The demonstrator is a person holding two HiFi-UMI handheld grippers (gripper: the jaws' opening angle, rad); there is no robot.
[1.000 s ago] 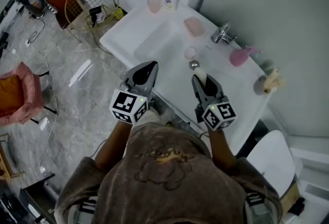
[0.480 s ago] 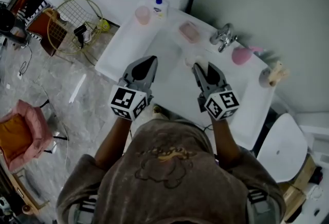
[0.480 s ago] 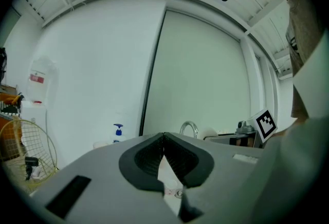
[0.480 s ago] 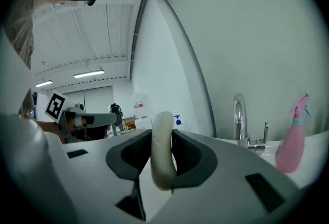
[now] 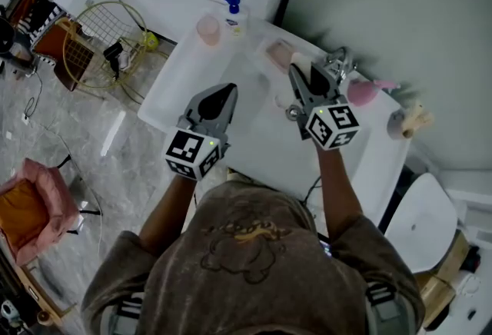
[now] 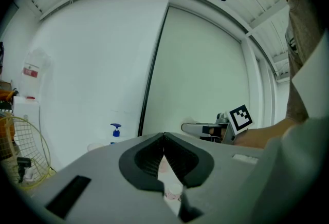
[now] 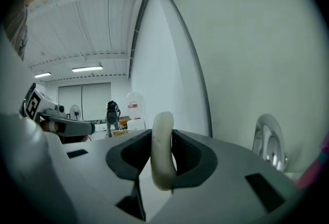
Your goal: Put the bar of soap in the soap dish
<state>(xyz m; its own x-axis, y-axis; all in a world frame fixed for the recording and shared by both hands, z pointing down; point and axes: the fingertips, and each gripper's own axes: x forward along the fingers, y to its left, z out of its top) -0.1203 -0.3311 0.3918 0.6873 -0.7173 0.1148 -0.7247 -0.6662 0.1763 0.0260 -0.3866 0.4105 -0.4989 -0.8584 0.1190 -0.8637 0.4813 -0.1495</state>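
Observation:
A cream bar of soap (image 7: 162, 151) stands on edge between the jaws of my right gripper (image 7: 162, 138), which is shut on it. In the head view the right gripper (image 5: 304, 74) reaches over the white basin, its tips just right of the pink soap dish (image 5: 277, 54) and left of the chrome tap (image 5: 336, 61). A little of the soap (image 5: 297, 60) shows at the tips. My left gripper (image 5: 225, 92) hovers over the basin's near left part with its jaws together and nothing in them; its own view shows the left gripper (image 6: 164, 138) closed.
The white sink counter (image 5: 181, 68) carries a pink cup (image 5: 207, 28) and a blue-topped pump bottle (image 5: 232, 14) at the back left. A pink object (image 5: 363, 91) and a small beige figure (image 5: 410, 120) sit right of the tap. A wire basket (image 5: 104, 40) stands on the floor to the left.
My right gripper has moved away from me across the basin with the soap, ending beside the soap dish and tap. The left gripper has kept its spot in the picture.

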